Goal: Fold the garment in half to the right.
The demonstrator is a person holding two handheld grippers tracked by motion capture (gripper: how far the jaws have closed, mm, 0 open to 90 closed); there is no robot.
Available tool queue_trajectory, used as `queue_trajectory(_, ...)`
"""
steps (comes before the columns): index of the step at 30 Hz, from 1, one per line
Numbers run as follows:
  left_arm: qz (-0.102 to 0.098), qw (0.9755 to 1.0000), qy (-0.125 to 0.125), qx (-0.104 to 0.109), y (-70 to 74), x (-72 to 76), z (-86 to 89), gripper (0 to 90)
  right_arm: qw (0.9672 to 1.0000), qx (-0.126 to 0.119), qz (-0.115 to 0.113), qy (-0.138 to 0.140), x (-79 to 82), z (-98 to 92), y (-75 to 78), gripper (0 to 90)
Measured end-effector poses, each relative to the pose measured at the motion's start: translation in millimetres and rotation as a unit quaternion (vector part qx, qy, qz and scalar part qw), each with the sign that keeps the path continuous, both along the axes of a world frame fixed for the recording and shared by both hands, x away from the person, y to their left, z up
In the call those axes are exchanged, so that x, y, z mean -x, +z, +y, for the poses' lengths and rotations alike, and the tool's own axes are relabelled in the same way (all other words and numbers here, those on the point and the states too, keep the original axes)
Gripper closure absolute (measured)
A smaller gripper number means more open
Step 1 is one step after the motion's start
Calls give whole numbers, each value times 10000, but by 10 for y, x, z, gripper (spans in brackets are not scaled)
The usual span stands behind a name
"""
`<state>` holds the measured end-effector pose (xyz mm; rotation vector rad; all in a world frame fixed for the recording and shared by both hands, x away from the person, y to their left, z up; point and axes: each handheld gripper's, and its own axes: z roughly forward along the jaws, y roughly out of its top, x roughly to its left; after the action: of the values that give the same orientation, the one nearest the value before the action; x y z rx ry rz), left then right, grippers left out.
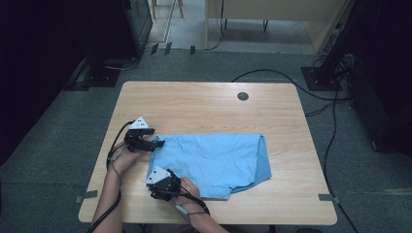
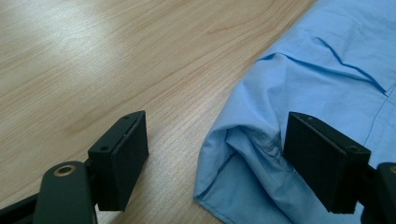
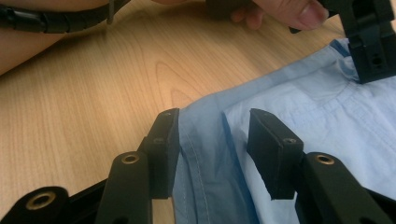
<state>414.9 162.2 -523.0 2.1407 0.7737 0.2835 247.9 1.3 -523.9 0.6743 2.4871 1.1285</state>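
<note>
Now the shirt (image 1: 214,162) lies flat on the surface (image 1: 204,102), long axis across. Both grippers sit at its left edge: right gripper (image 3: 212,154) half open astride the hem, left gripper (image 2: 215,158) wide open around a corner, nothing pinched.

- I see the shirt (image 1: 214,162) as thin, matt blue cloth, softly creased.
- My desk (image 1: 204,104) looks like smooth, pale wood with a faint sheen.
- The left gripper (image 2: 215,154) is matt black plastic.
</note>
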Motion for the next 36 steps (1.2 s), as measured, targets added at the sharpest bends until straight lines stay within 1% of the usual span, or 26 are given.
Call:
queue_trajectory(4, 40, 10000, -7, 43, 0, 3, 4, 219, 10000, 37, 18, 0, -19, -3, -22, 513)
queue_trajectory(5, 40, 10000, -7, 43, 0, 3, 4, 219, 9999, -31, 144, 42, -62, -38, -38, 513)
queue_trajectory(8, 5, 10000, 9, 1, 0, 25, -14, 219, 9998, -21, 215, 57, -92, -59, -34, 496)
queue_trajectory(9, 5, 10000, 9, 1, 0, 25, -14, 246, 9998, -21, 215, 57, -92, -59, -34, 496)
queue_trajectory(10, 5, 10000, 9, 1, 0, 25, -14, 246, 9997, -81, 251, 19, -99, -76, -37, 496)
queue_trajectory(11, 5, 10000, 9, 1, 0, 25, -14, 246, 9997, -81, 251, 19, -99, -76, -37, 550)
queue_trajectory(12, 8, 10000, -30, 65, 1, 30, -11, 276, 9997, -63, 230, 14, -98, -79, -35, 566)
queue_trajectory(13, 69, 9998, 82, 161, 1, 18, -4, 289, 9998, -30, 197, 27, -98, -83, -32, 585)
queue_trajectory(15, 69, 9998, 82, 161, 1, 18, -4, 314, 9998, 44, 177, 0, -107, -103, -19, 585)
queue_trajectory(16, 69, 9998, 82, 161, 1, 18, -4, 314, 9998, 44, 177, 0, -107, -103, -19, 681)
queue_trajectory(18, 115, 9997, 28, 234, 2, 12, 11, 321, 9998, 63, 163, -1, -106, -104, -16, 695)
queue_trajectory(19, 73, 9997, -153, 202, 2, 24, 3, 383, 9999, 99, 110, 16, -92, -96, -15, 743)
queue_trajectory(20, 73, 9997, -153, 202, 2, 24, 3, 431, 9999, 99, 110, 16, -92, -96, -15, 743)
queue_trajectory(21, 64, 9996, -188, 193, 2, 27, 0, 431, 9998, 166, 23, 68, -75, -85, -17, 781)
queue_trajectory(22, 60, 9994, -288, 201, 2, 30, -2, 448, 9998, 169, 15, 79, -74, -84, -17, 789)
queue_trajectory(23, 75, 9992, -317, 211, 2, 30, 1, 497, 9998, 162, 4, 104, -72, -85, -21, 810)
queue_trajectory(24, 75, 9992, -317, 211, 2, 30, 1, 543, 9998, 162, 4, 104, -72, -85, -21, 810)
queue_trajectory(25, 96, 9990, -380, 222, 2, 31, 2, 543, 9998, 113, 67, 126, -83, -97, -24, 840)
queue_trajectory(27, 173, 9986, -424, 273, -1, 46, 2, 633, 9998, 121, 50, 130, -92, -103, -24, 871)
queue_trajectory(28, 173, 9986, -424, 273, -1, 46, 2, 720, 9998, 121, 50, 130, -92, -103, -24, 871)
queue_trajectory(30, 201, 9984, -437, 292, -1, 48, 5, 720, 9997, 130, 112, 149, -111, -107, -17, 886)
queue_trajectory(31, 232, 9982, -434, 345, -1, 52, 7, 737, 9997, 136, 123, 162, -120, -108, -13, 888)
queue_trajectory(32, 232, 9982, -434, 345, -1, 52, 7, 784, 9997, 136, 123, 162, -120, -108, -13, 888)
queue_trajectory(33, 272, 9981, -416, 372, 40, 67, 2, 784, 9996, 164, 117, 191, -127, -108, -9, 891)
queue_trajectory(34, 272, 9981, -416, 372, 40, 67, 2, 828, 9996, 164, 117, 191, -127, -108, -9, 891)
queue_trajectory(36, 253, 9981, -436, 361, 59, 76, -3, 828, 9996, 160, 114, 206, -122, -122, -1, 895)
